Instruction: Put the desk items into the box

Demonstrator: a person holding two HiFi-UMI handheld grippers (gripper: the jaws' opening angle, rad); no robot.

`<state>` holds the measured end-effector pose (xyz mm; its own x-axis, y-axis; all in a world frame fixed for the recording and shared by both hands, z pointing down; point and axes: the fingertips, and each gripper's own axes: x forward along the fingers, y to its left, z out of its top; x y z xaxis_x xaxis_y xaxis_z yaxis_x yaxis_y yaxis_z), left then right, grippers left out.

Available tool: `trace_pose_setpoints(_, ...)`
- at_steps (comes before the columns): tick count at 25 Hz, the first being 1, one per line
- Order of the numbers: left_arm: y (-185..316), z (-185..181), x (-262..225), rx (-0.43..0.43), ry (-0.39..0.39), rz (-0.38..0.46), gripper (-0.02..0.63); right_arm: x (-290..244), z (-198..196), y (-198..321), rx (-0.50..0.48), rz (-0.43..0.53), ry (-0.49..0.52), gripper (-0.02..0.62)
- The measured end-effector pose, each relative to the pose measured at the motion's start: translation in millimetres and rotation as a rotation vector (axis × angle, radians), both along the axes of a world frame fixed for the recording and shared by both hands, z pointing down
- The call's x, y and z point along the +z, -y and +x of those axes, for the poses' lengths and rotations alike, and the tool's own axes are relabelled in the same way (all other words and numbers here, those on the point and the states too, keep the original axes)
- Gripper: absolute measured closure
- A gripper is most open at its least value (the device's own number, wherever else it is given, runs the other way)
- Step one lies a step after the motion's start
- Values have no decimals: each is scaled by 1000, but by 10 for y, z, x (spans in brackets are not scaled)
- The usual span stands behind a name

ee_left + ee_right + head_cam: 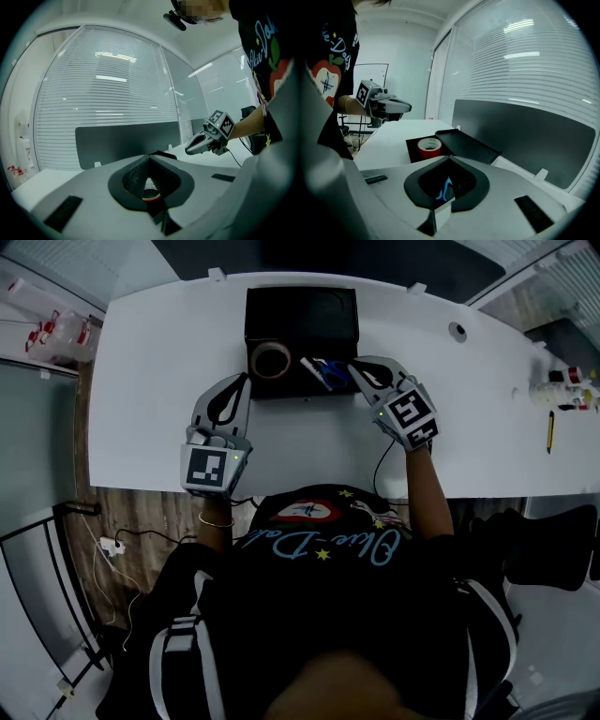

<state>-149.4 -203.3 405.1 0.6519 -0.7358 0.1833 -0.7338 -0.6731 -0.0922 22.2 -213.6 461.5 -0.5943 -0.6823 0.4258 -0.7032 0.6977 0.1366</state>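
- Your right gripper (358, 367) hangs over the near right corner of the box (300, 313), tilted down towards its inside. I read this as the approach for dropping its load over the near wall.
- Its fingers are closed on the scissors (444, 190). The right gripper view shows a blue handle loop and a pale part wedged between them. The hold looks like a thin pinch near the handles, so the rest of the tool hangs free and could swing.
- In the head view the scissors sit over the right half of the box's open tray, beside your right fingertips. I cannot tell whether they touch the tray floor.
- The scissors have bright blue handles and a pale, narrow blade end that points to the far left.
- The red tape roll (270, 360) lies flat in the left half of the tray, well clear of the scissors. That leaves the right half free for them.
- Your left gripper (234, 388) waits at the near left corner of the box. Its fingers are together on nothing, and the tape shows only through the gap behind them. Parked there, it keeps out of the right hand's way.
- The lid lies open on the far side, so nothing blocks the tray.
- A few small items sit at the far right end of the bench (159, 381), too small to name.
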Motion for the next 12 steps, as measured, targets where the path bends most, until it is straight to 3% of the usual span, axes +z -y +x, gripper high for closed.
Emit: trace_pose_setpoints(12,-187,351,-130,25,19,14,612,-658,457,-242,116,127,245,575)
